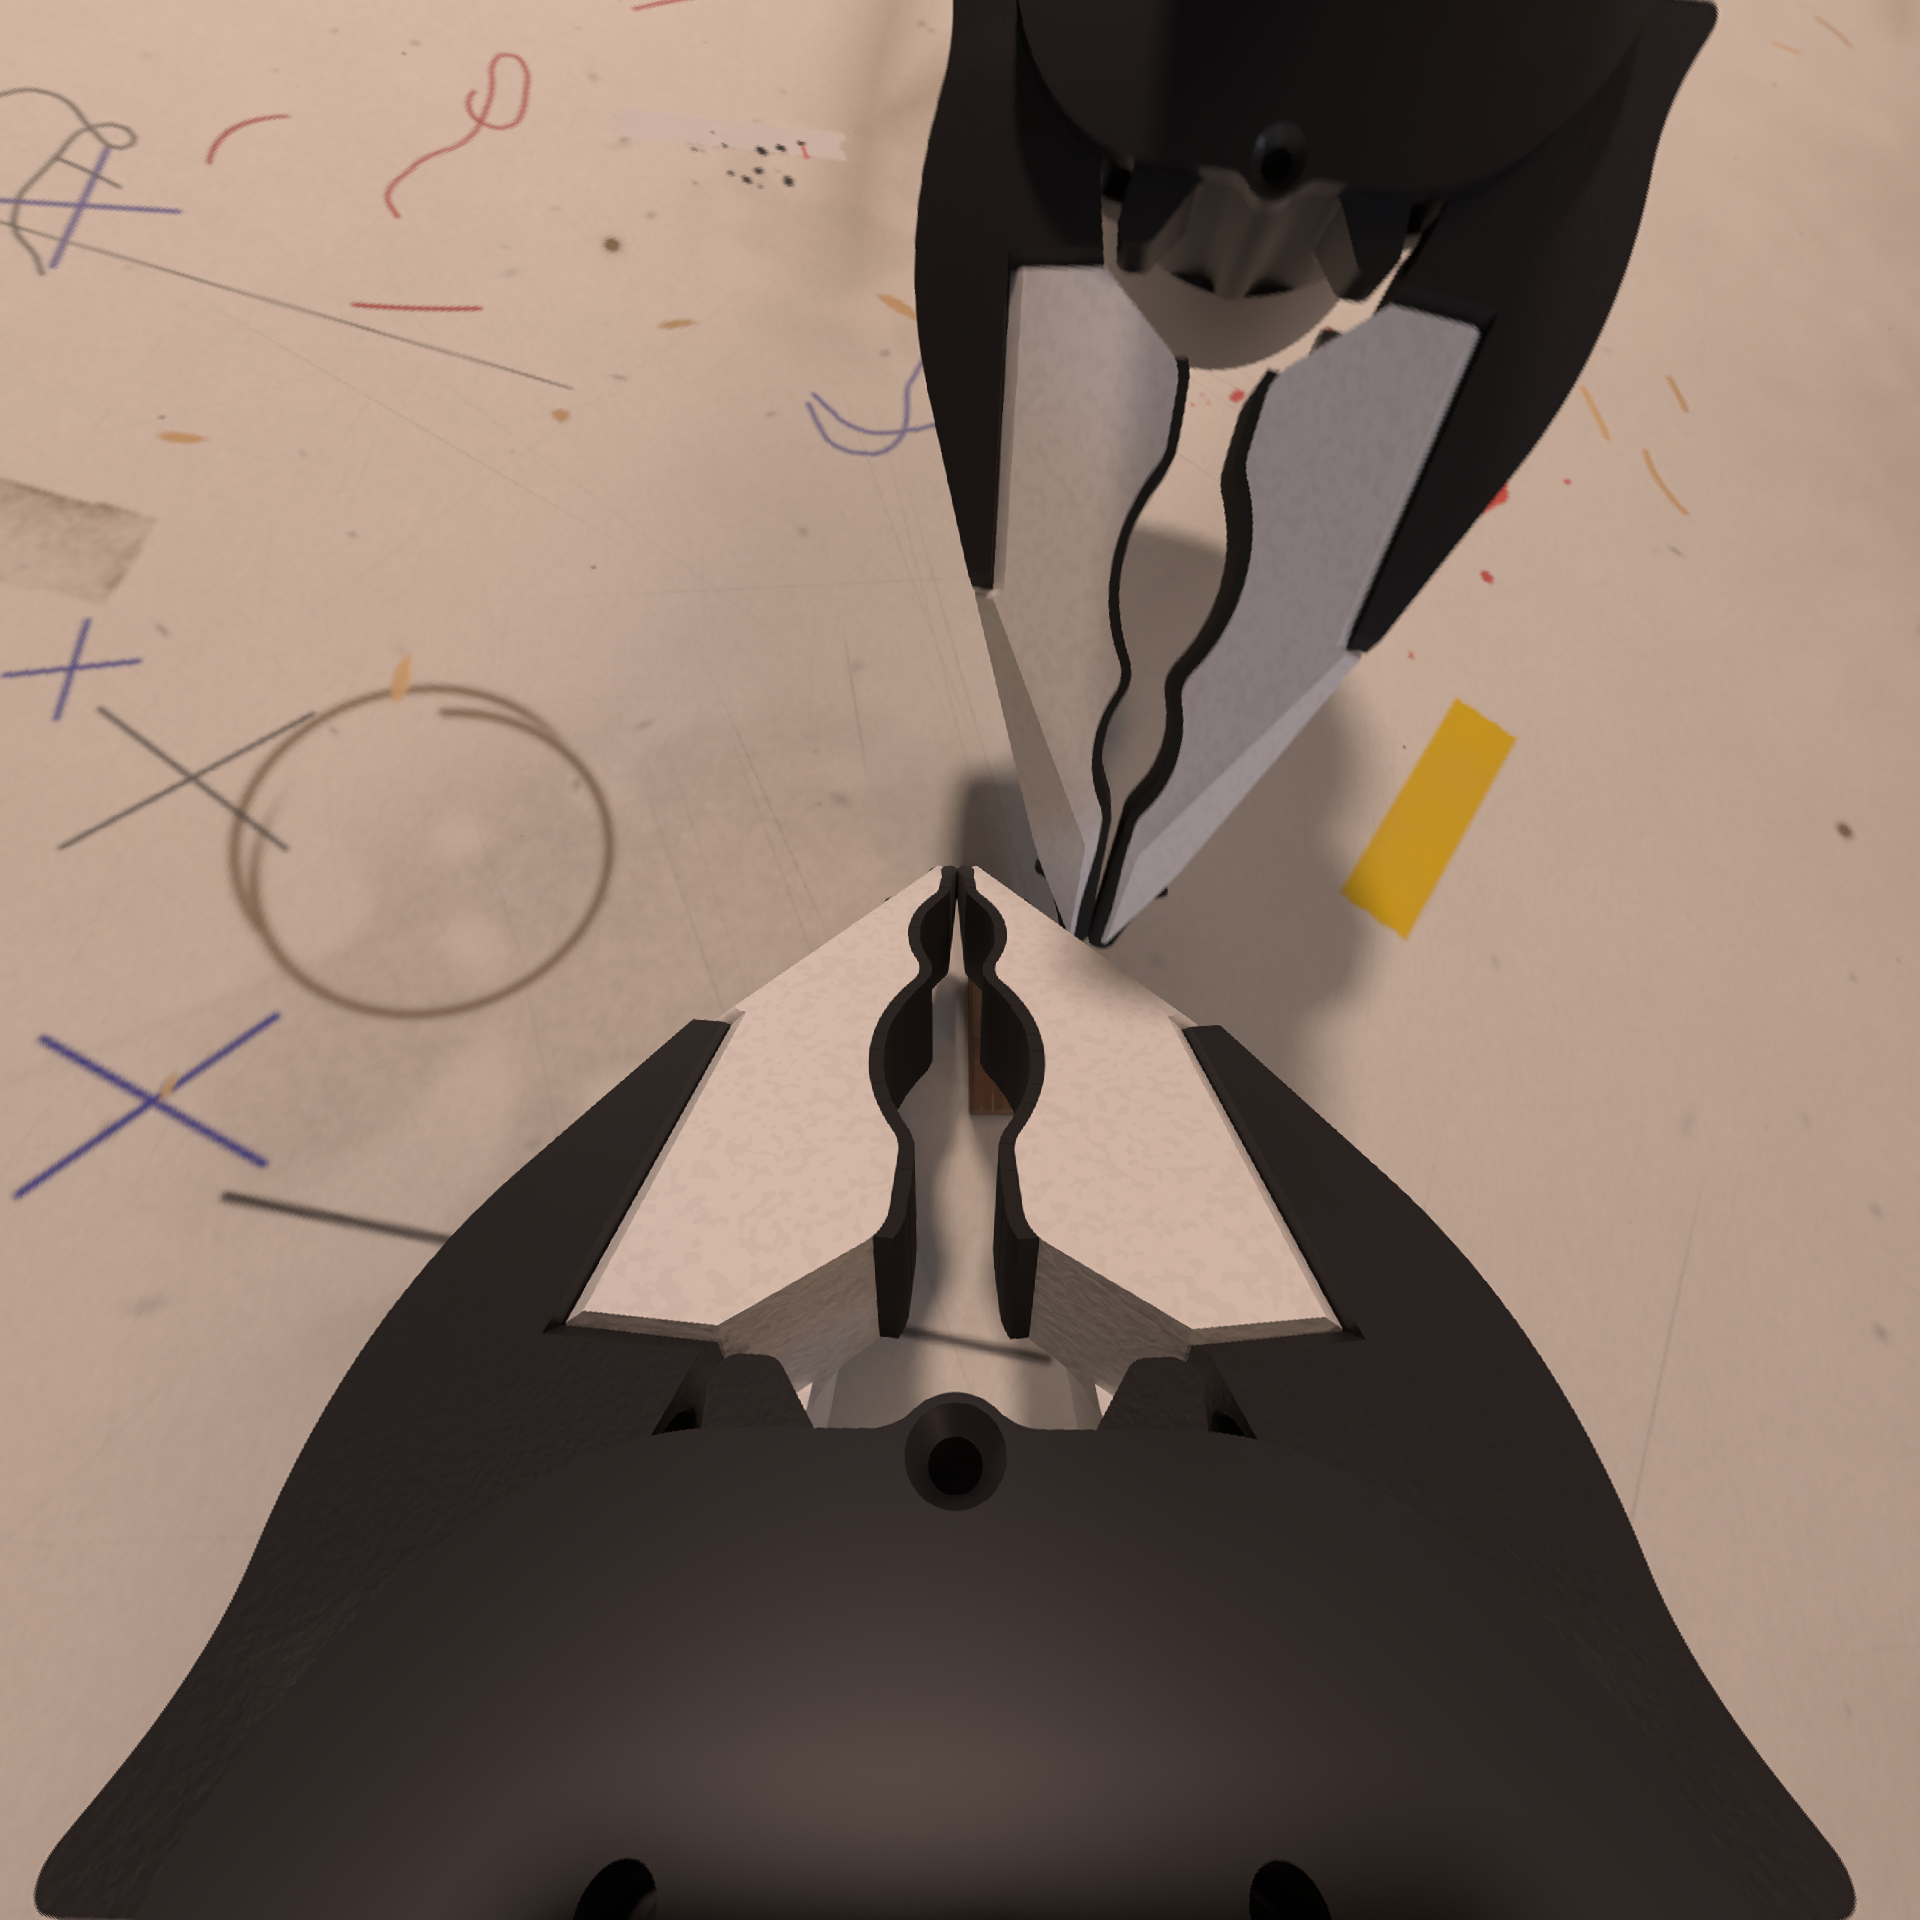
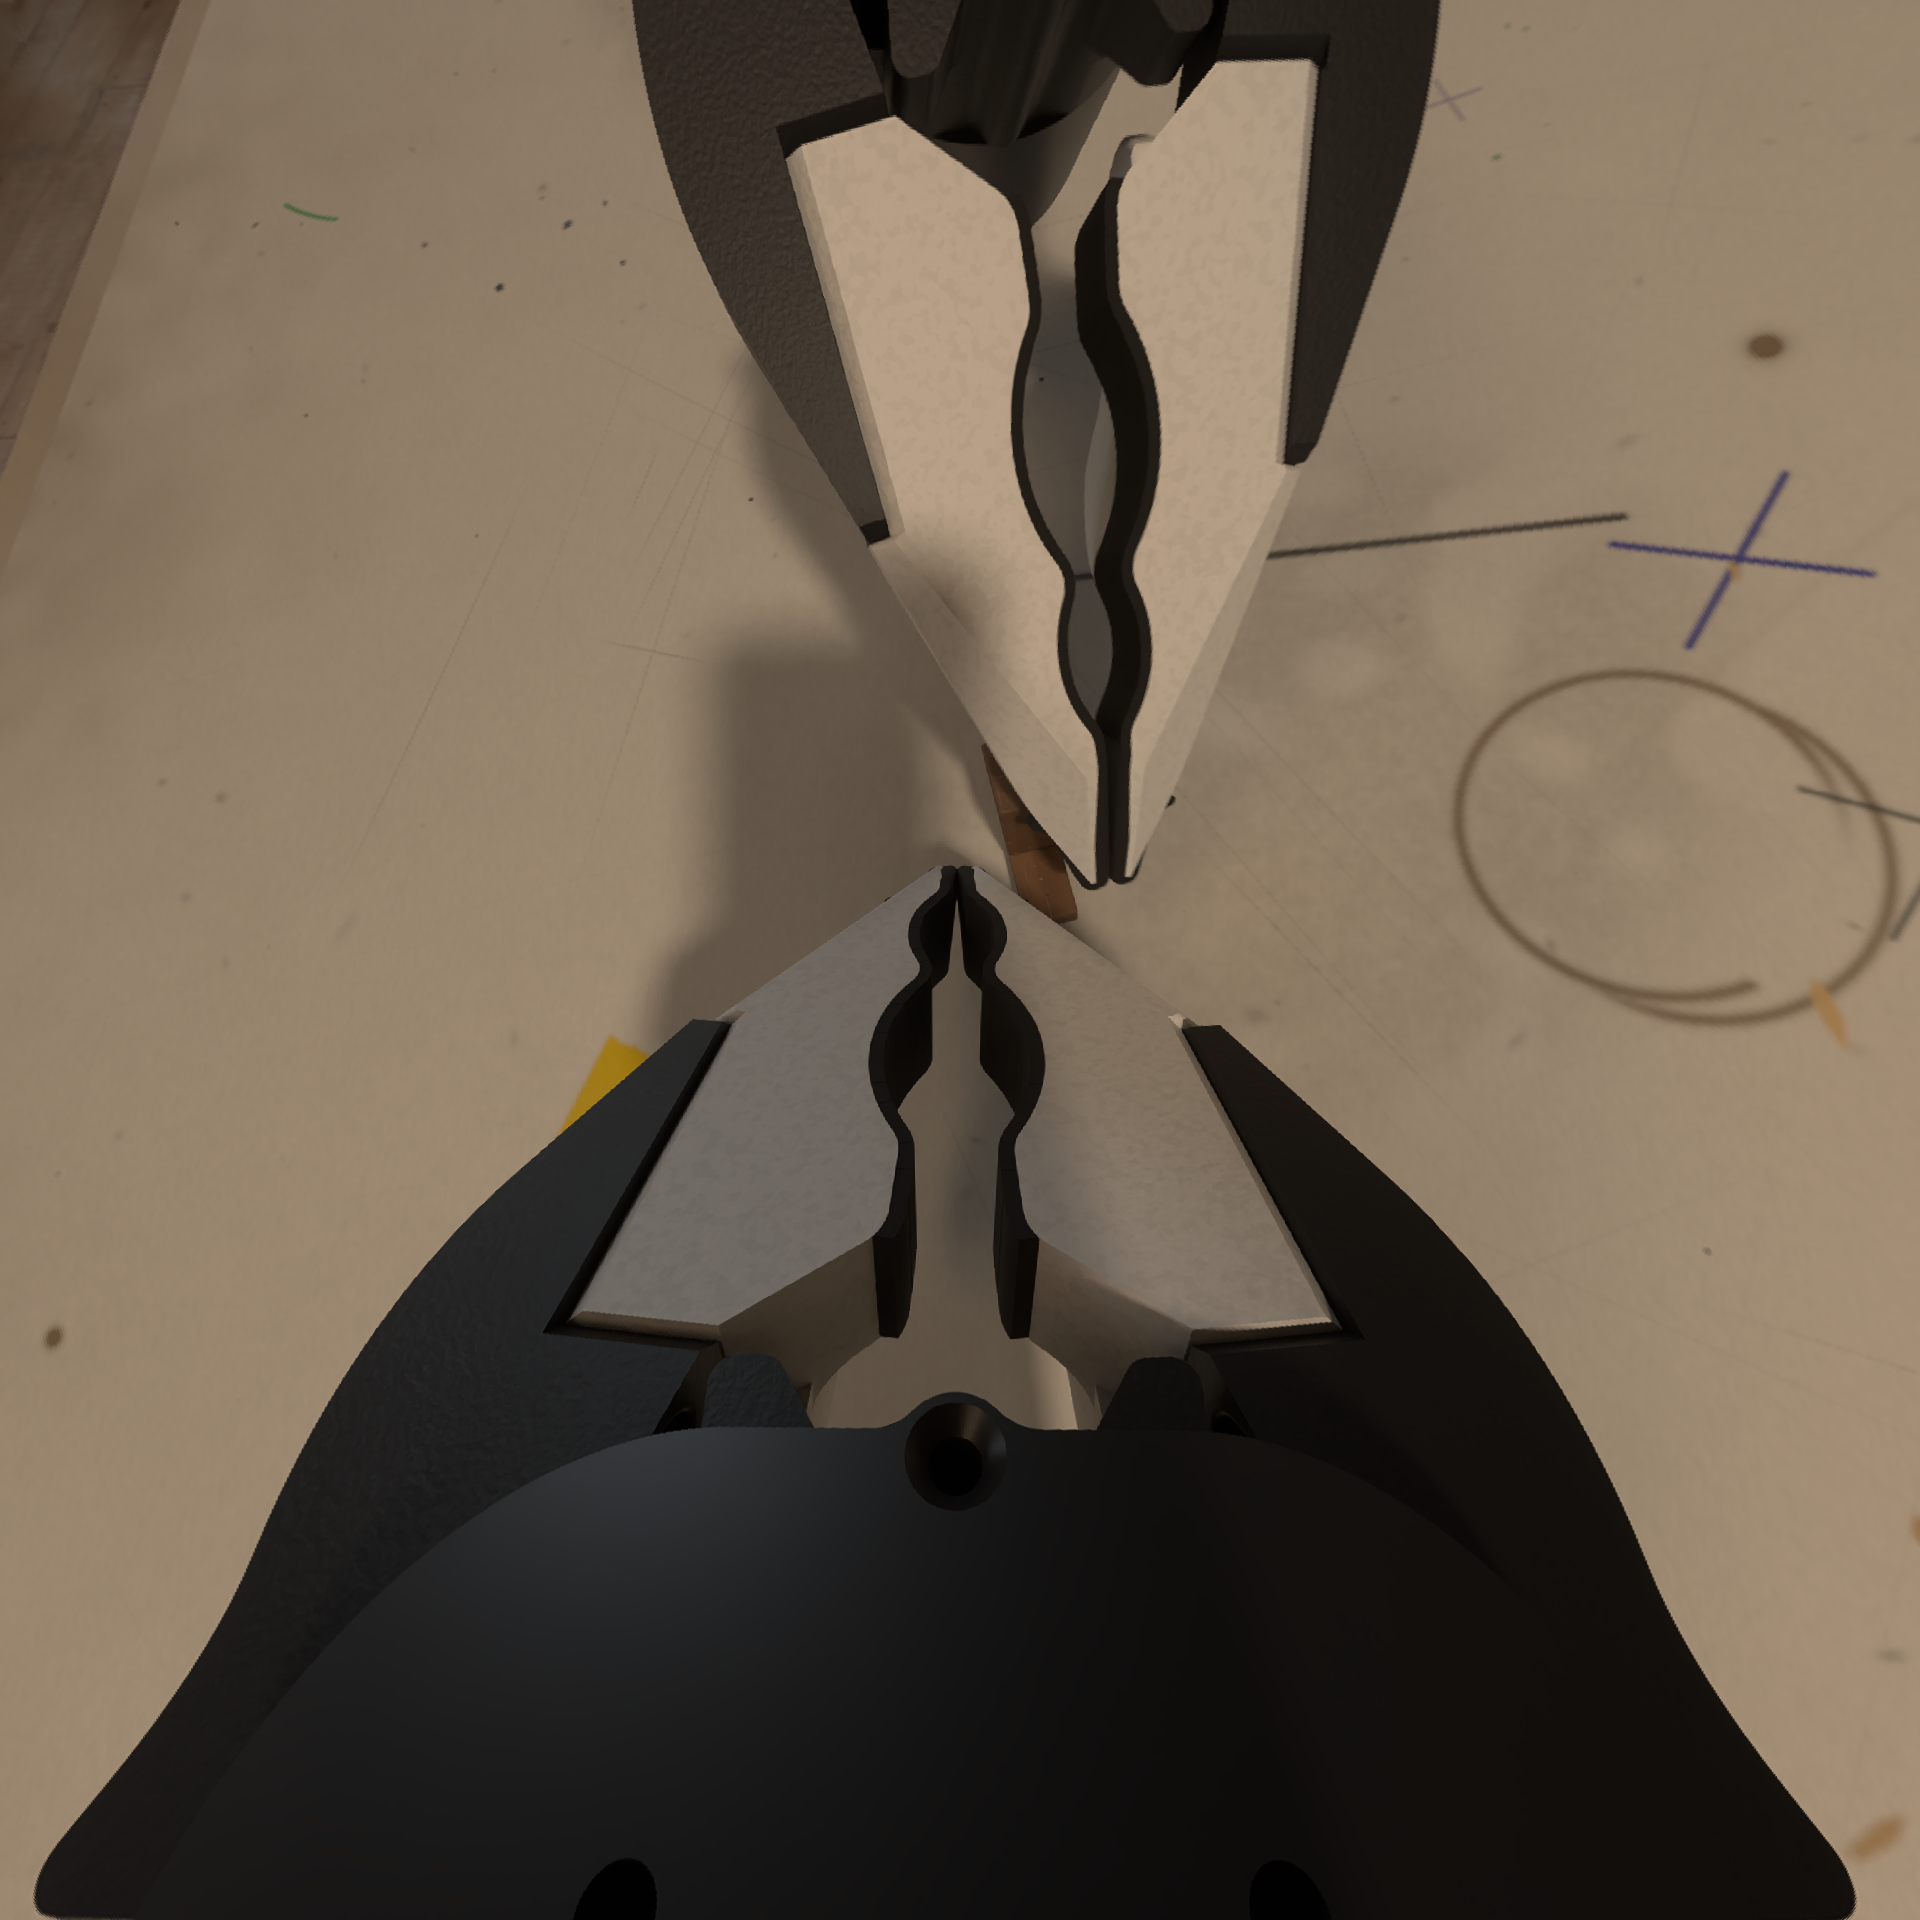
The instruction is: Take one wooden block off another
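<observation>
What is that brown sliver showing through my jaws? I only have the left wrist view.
Observer: In the right wrist view it is a brown wooden block, poking out beside the tips of the left gripper.
Operator: Is a second block stacked on it?
Observer: I cannot make one out. Only that one brown piece shows there, just beyond the right gripper, whose jaws stand nearly closed.
Operator: Where does the table end?
Observer: At the upper left of the right wrist view, the table ends and a darker wooden strip runs along its edge.
</observation>
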Controlling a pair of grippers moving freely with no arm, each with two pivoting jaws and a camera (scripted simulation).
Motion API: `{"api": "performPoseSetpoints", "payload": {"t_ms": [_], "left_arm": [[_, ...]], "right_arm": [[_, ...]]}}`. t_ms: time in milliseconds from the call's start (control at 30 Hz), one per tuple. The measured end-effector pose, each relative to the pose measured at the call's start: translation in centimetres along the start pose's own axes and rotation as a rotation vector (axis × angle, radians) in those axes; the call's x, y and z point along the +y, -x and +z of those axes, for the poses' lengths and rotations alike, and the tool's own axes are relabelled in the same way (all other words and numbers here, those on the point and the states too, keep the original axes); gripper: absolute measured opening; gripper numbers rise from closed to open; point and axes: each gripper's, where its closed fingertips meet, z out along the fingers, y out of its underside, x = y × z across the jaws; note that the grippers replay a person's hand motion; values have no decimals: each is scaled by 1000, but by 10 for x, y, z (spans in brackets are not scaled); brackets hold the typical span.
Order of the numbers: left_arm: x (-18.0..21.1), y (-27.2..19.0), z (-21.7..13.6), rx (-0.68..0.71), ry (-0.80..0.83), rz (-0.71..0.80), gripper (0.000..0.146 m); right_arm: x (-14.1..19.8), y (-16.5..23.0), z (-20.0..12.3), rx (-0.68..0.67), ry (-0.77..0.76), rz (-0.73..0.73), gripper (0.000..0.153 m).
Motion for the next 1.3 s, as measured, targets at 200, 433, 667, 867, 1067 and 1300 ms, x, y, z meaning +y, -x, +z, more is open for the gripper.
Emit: {"api": "performPoseSetpoints", "payload": {"t_ms": [200,433,667,867,1067,1300], "left_arm": [[2,-6,-4,23,-20,27,0],[6,-9,-13,-32,20,58,18],[18,-11,-8,-111,84,112,17],[19,-6,-6,-149,91,145,11],[19,-7,-6,-155,92,170,11],[18,-7,-5,-156,104,201,10]], "right_arm": [[2,-17,-26,-3,-70,123,0],[7,-29,-27,-112,-103,303,11],[1,-26,-14,-174,-48,301,11],[1,-25,-11,-144,-21,272,1],[-3,-26,-23,-212,-171,458,3],[-2,-26,-17,-172,-94,369,2]]}}
